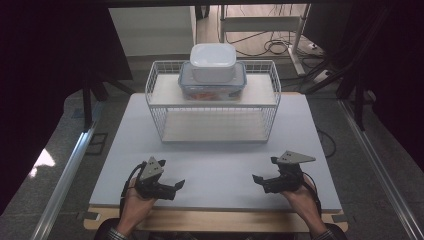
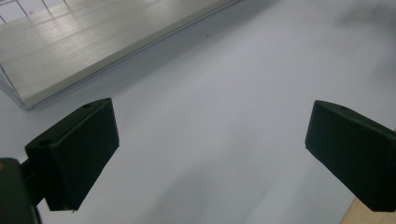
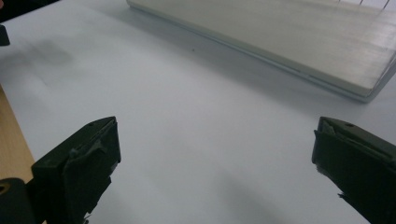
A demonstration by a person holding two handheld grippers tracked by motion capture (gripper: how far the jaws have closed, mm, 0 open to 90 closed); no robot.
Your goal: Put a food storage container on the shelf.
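A white wire rack (image 1: 212, 102) with two wooden shelves stands at the middle back of the white table top (image 1: 215, 165). On its upper shelf sits a clear box with a blue-rimmed lid (image 1: 212, 85) holding something orange, and a white lidded box (image 1: 213, 61) is stacked on it. My left gripper (image 1: 176, 189) rests near the table's front left, held by a hand, open and empty. My right gripper (image 1: 260, 183) is at the front right, also open and empty. The left gripper (image 2: 210, 154) and the right gripper (image 3: 215, 172) each show wide-apart jaws over bare table, facing the rack's lower shelf (image 2: 70, 46) (image 3: 289, 42).
A wooden strip (image 1: 215, 220) runs along the table's front edge under the white top. Metal rails (image 1: 65, 175) line the floor on both sides, and cables (image 1: 275, 47) lie on the floor behind the rack. Open table lies between the grippers and the rack.
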